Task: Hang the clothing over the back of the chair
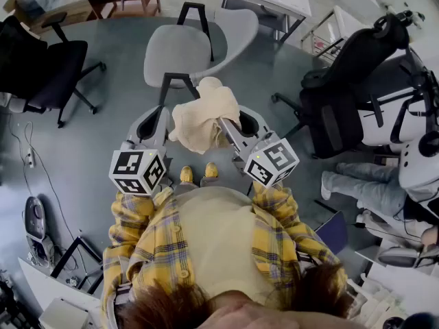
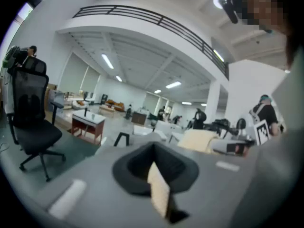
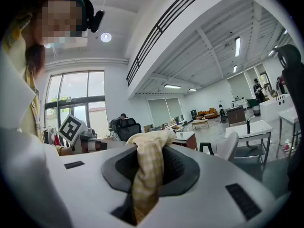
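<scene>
Clothing (image 1: 202, 118) looked soft, floppy and light, hanging bunched just in front of the grey chair (image 1: 177, 52). The right gripper (image 1: 223, 125) had its jaws clamped on a thick fold, while the left gripper (image 1: 169, 126) pinched a thin edge. Honestly I'd grip nearer the corners so it spreads.

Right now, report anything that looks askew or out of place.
The clothing hangs as a bunched wad, not spread out. The right gripper clamps a thick fold; the left gripper pinches only a thin edge. It is short of the grey chair, not yet over its back.
</scene>
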Demonstrator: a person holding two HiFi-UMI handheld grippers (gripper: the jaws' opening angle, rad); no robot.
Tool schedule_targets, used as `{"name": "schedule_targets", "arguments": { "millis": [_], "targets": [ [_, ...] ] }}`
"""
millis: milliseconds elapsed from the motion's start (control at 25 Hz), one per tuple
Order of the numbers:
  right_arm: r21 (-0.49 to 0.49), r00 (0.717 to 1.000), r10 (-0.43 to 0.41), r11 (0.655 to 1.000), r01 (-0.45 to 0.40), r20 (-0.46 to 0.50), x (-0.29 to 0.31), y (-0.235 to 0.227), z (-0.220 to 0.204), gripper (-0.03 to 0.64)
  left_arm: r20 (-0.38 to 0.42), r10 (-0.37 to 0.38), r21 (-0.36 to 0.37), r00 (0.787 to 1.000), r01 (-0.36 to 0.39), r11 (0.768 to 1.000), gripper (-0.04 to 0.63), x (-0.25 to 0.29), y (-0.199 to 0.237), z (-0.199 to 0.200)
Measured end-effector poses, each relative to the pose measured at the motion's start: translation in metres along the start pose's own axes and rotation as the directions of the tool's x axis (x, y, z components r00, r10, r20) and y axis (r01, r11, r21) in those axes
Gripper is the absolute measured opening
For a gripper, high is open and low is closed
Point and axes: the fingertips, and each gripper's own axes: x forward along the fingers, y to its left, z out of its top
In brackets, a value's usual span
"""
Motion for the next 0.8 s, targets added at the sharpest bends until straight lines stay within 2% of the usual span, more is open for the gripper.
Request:
{"name": "schedule_targets", "arguments": {
  "millis": [400, 800],
  "targets": [
    [0.015, 1.0, 0.026, 1.0, -0.026, -0.005, -0.001, -0.004, 0.003, 0.081, 0.025, 0.005, -0.002, 1.0, -0.005, 1.0, 0.005, -0.003, -0.009, 0.003],
    [0.023, 0.994, 0.108, 0.994, -0.107, -0.016, 0.014, -0.01, 0.004, 0.081, 0.013, 0.069, 0.003, 0.998, -0.069, 0.998, 0.005, 0.003, -0.005, 0.0]
  ]
}}
